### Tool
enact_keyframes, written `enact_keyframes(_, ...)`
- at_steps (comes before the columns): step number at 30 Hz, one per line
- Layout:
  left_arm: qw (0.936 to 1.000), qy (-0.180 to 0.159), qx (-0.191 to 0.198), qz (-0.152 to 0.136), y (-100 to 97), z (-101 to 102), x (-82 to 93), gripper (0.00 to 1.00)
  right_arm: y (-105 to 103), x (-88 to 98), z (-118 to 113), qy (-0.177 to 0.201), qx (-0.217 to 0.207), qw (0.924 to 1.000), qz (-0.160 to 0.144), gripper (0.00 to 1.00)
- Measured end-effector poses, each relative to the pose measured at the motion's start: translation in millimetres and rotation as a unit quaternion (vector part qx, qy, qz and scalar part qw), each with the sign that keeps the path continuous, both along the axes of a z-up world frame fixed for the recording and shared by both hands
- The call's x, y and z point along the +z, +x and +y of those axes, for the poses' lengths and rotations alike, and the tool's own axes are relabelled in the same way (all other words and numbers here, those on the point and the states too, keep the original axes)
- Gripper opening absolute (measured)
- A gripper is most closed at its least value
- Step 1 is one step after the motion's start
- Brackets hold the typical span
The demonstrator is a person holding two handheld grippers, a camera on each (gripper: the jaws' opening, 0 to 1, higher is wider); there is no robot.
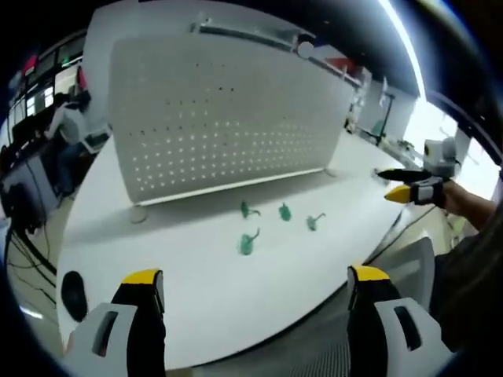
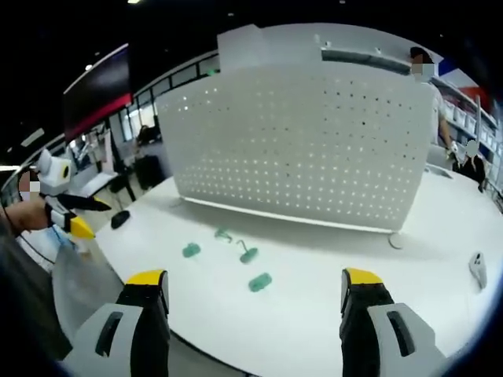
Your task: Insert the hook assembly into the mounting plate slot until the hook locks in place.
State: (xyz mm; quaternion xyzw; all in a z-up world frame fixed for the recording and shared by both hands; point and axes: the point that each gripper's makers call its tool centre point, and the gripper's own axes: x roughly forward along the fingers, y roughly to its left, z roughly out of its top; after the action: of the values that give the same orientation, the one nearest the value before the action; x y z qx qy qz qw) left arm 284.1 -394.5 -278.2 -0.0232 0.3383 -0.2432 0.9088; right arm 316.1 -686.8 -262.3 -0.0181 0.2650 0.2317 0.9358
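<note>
Several small green hook assemblies [image 1: 248,243] [image 2: 248,254] lie loose on the white table, in front of the upright white perforated mounting plate [image 1: 228,118] [image 2: 314,149]. My left gripper [image 1: 255,276] hovers over the table's near edge, its jaws wide apart and holding nothing, well short of the hooks. My right gripper [image 2: 254,276] is also open and holds nothing, a little back from the nearest hook [image 2: 260,282]. Each gripper appears in the other's view, held out beyond the table's edge: the right one [image 1: 391,184] and the left one [image 2: 96,220].
The white table [image 1: 196,314] [image 2: 330,314] has a curved front edge. A black round object [image 1: 75,292] [image 2: 119,218] lies near one end, and a small white device [image 2: 477,267] near the other. The plate stands on round feet [image 1: 139,214] [image 2: 397,240]. People stand at desks beyond the table.
</note>
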Motion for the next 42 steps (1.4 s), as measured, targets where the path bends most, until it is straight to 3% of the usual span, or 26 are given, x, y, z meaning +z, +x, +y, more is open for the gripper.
enact_keyframes(7,0.9991,-0.04,-0.003,0.016,10.8,-10,-11.3,0.97,-5,-10.4,2,-0.013,0.008,0.9998,0.013,0.92)
enact_keyframes(9,0.9981,-0.051,-0.002,0.034,13.0,-13,-18.1,0.96,-5,-12.3,3,-0.011,0.007,0.9998,0.018,0.91)
enact_keyframes(15,0.9961,-0.078,0.006,0.042,28.5,-17,-24.9,0.93,-4,-17.2,5,-0.012,0.008,0.9995,0.029,0.91)
enact_keyframes(25,0.9908,-0.109,0.011,0.08,49.5,-34,-56.8,0.92,0,-24.3,6,-0.013,0.009,0.9991,0.04,0.91)
enact_keyframes(30,0.9918,-0.093,0.003,0.088,58.2,-43,-71.3,0.88,-2,-35.8,7,-0.015,0.017,0.9982,0.055,0.91)
enact_keyframes(32,0.9915,-0.08,-0.002,0.103,58.6,-44,-79.2,0.83,-2,-35.9,7,-0.015,0.018,0.9981,0.057,0.91)
enact_keyframes(38,0.9931,-0.055,-0.007,0.103,69.6,-47,-95.9,0.75,1,-37.2,2,-0.017,0.015,0.998,0.058,0.9)
enact_keyframes(42,0.9924,-0.047,0.001,0.114,75.5,-47,-105.4,0.64,2,-36.6,-2,-0.017,0.01,0.998,0.06,0.9)
